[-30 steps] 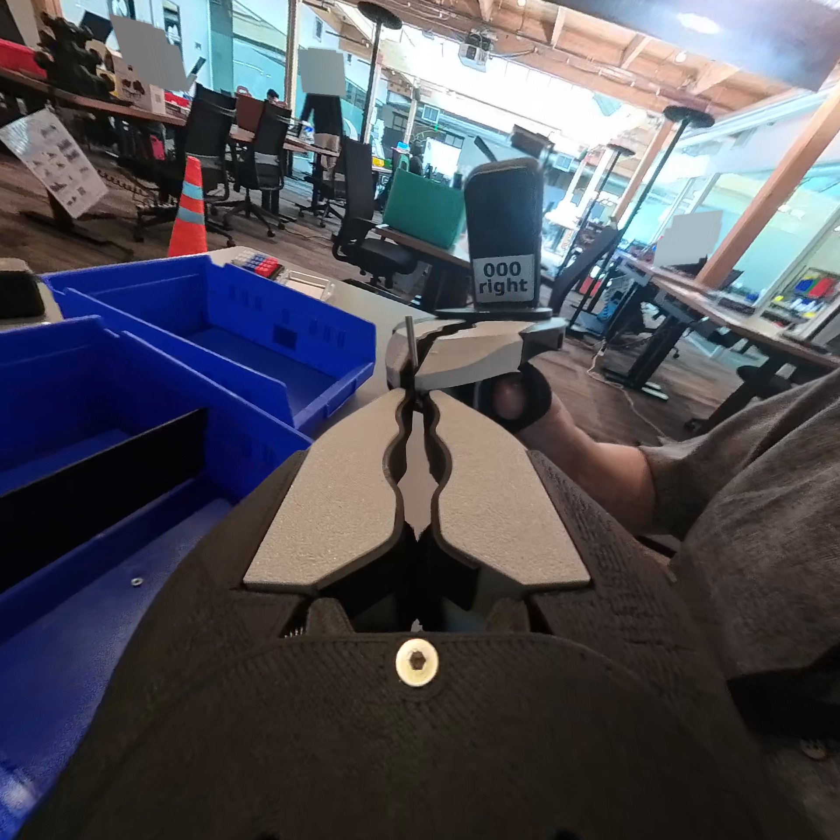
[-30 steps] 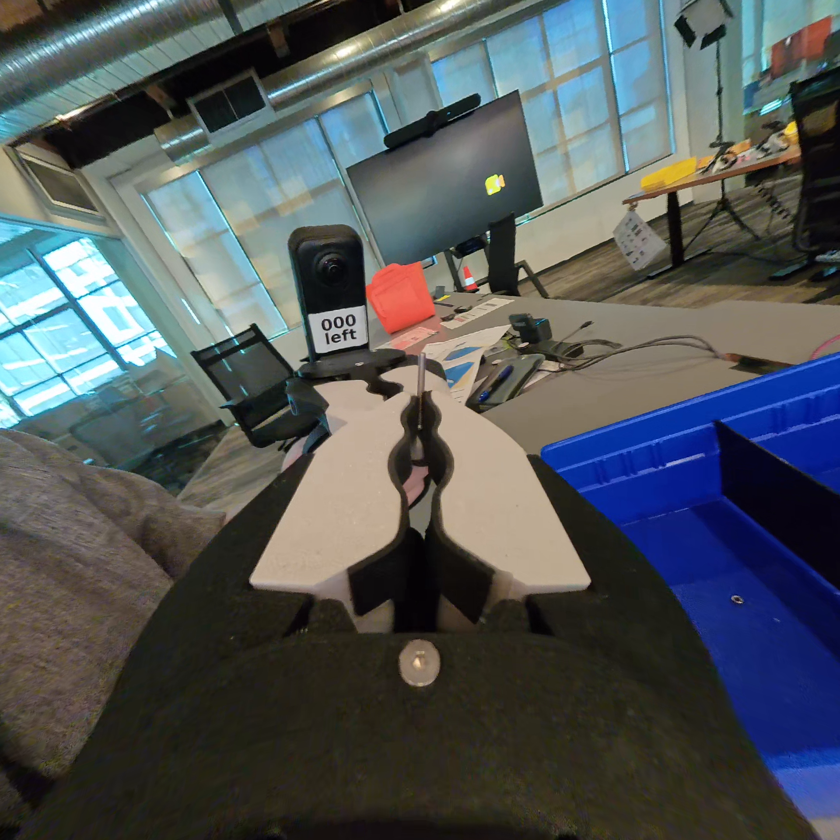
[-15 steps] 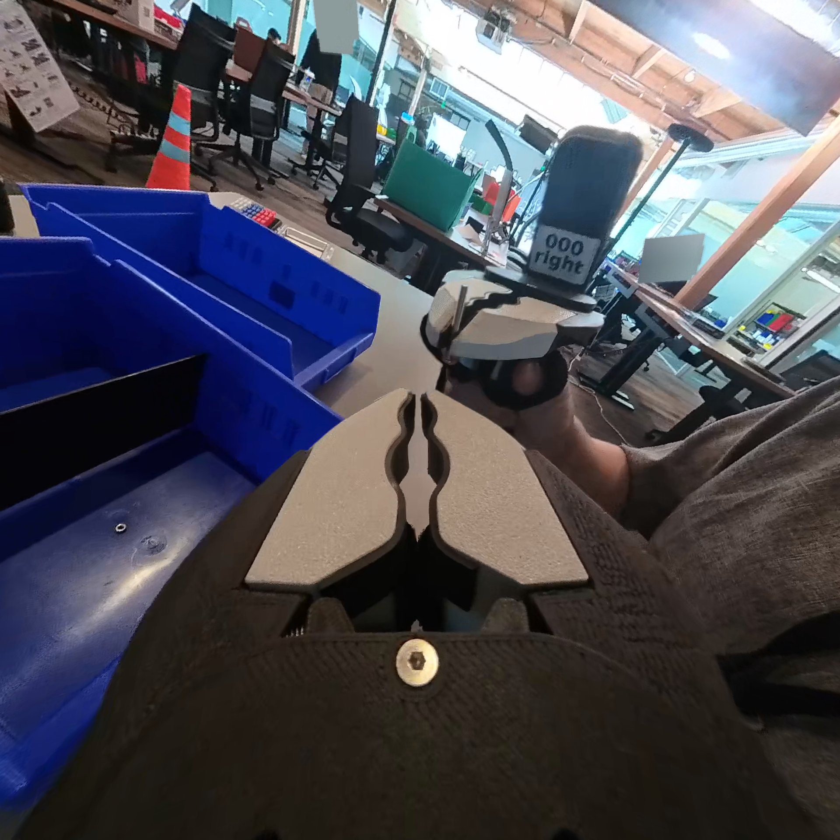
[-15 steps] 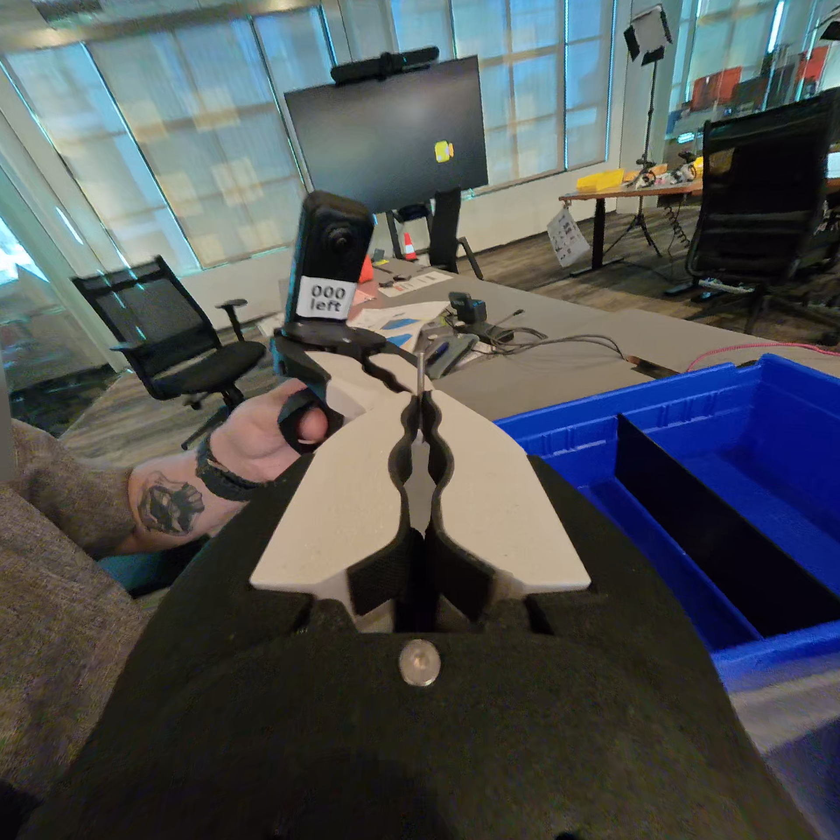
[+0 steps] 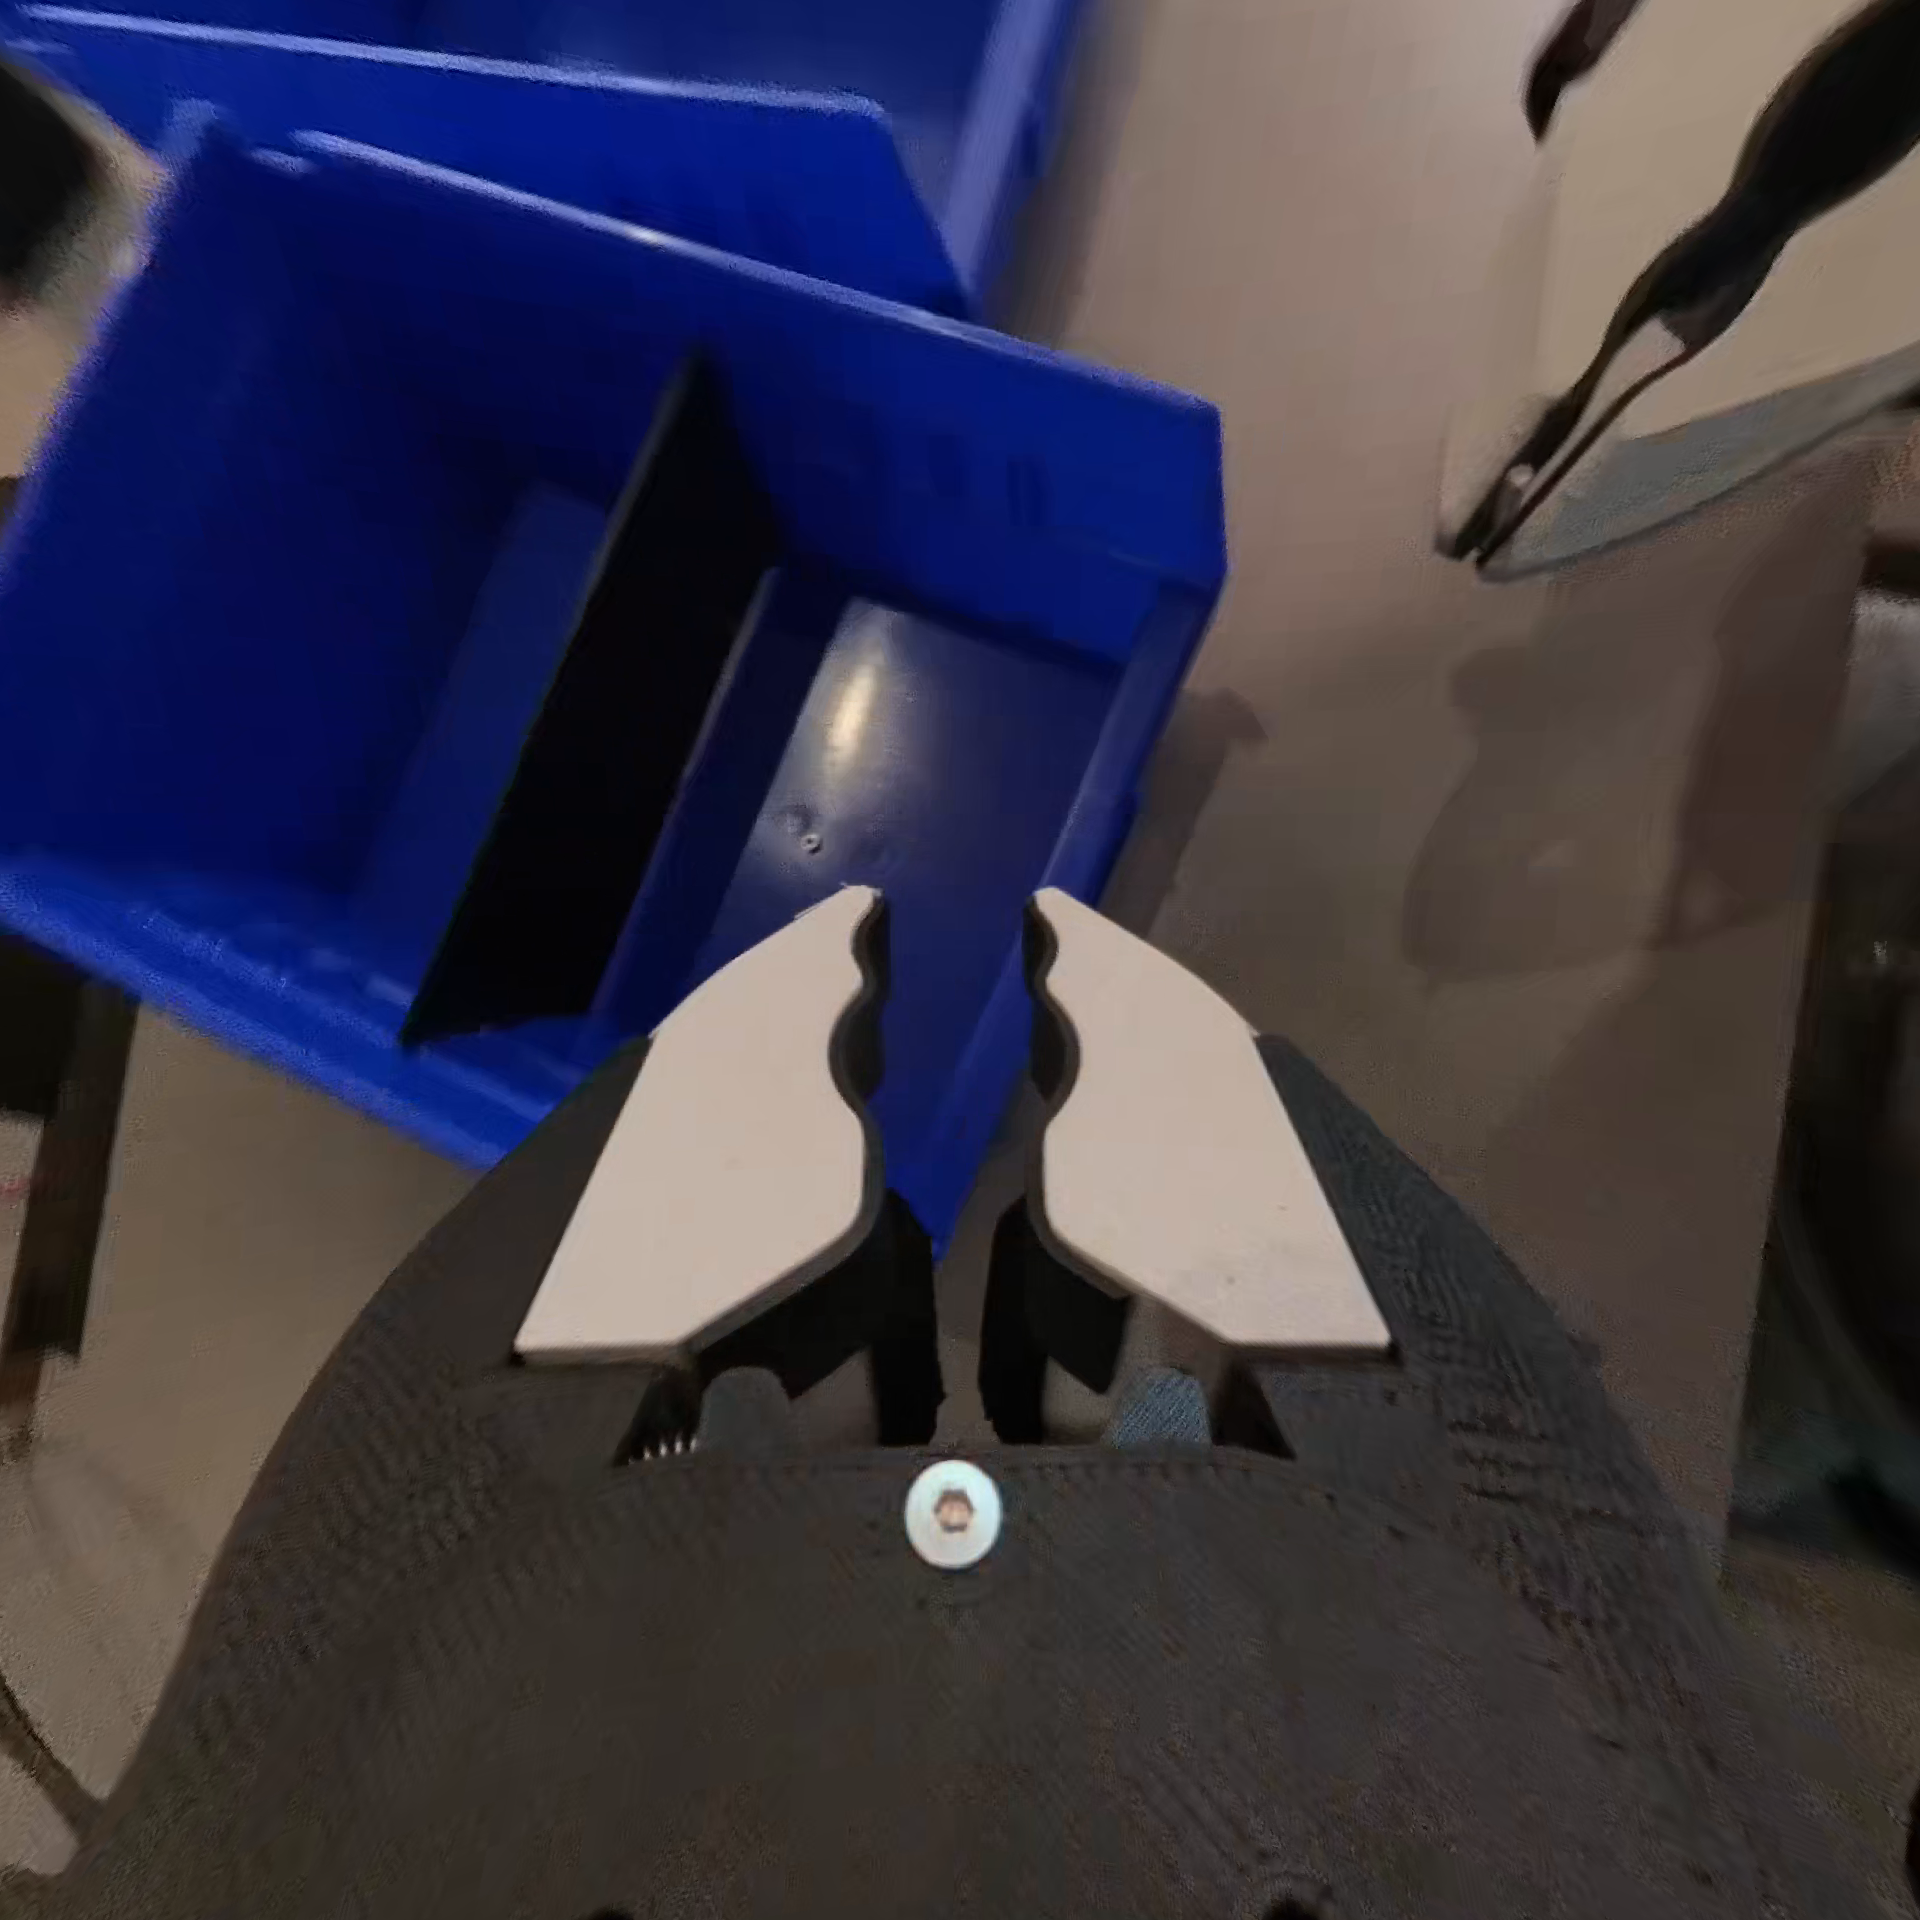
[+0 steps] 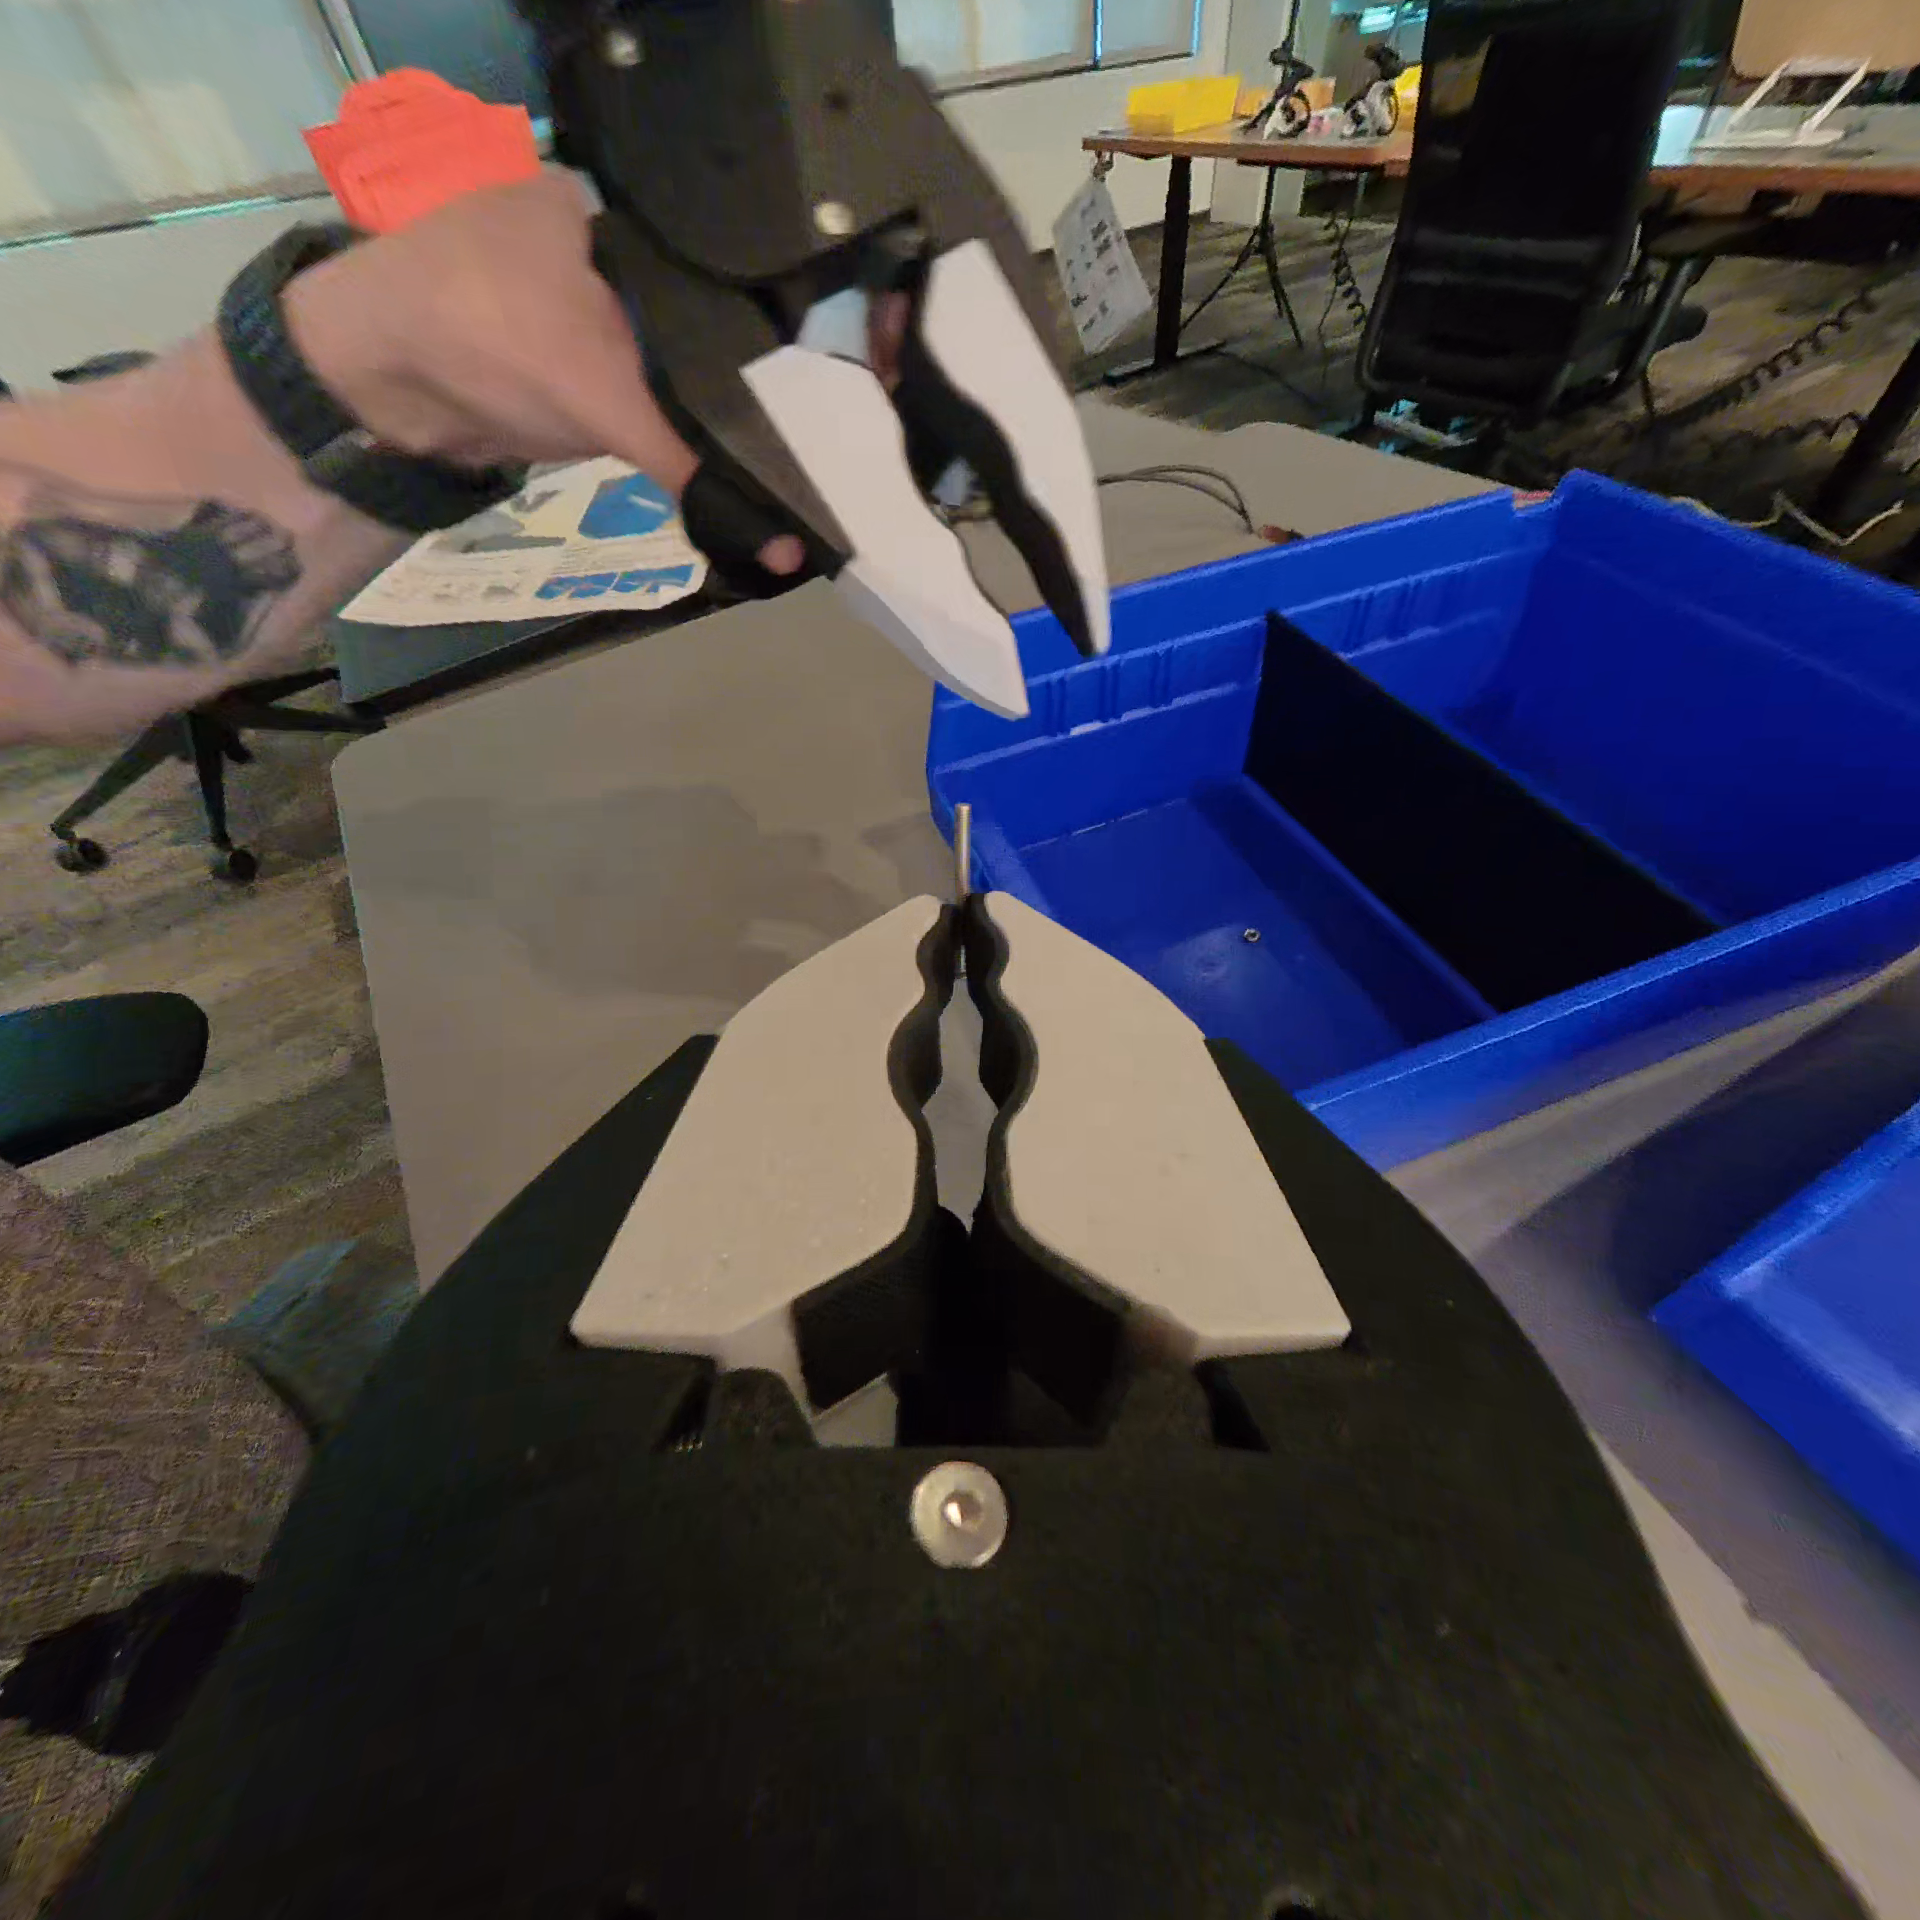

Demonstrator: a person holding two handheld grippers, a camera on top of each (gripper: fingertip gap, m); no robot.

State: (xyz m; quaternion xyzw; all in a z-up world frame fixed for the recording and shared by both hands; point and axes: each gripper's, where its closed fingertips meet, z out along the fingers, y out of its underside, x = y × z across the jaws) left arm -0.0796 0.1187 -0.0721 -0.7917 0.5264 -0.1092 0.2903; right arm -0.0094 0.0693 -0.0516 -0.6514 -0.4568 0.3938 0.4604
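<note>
My left gripper (image 5: 956, 904) is open and empty, pointing down over the near compartment of a blue bin (image 5: 644, 343) that has a black divider (image 5: 613, 748). A small metal nut (image 5: 814, 840) lies on the bin floor just ahead of its fingertips. My right gripper (image 6: 963, 904) is shut on a thin metal pin (image 6: 963, 847) that sticks up from its tips, close to the bin's near corner (image 6: 971, 748). The right wrist view shows the left gripper (image 6: 1049, 675) above the bin rim, and the nut (image 6: 1252, 934) in the bin. The right gripper (image 5: 1496, 520) shows blurred in the left wrist view.
A second blue bin (image 5: 727, 104) stands behind the first and also shows in the right wrist view (image 6: 1818, 1351). Both sit on a grey table (image 6: 623, 852) with printed sheets (image 6: 540, 561) at its far side. A black office chair (image 6: 1507, 208) and desks stand beyond. Some 9 centimeters of space lies between my two pairs of fingers. Measured from the fingertips, the small metal nut (image 5: 814, 840) is 15 centimeters or so from the left gripper and 20 centimeters from the right. My right wrist view (image 6: 1252, 951) looks at it from another angle.
My left gripper has opened and tipped down over the divided bin. My right gripper has swung down toward the bin's corner, still holding the pin.
</note>
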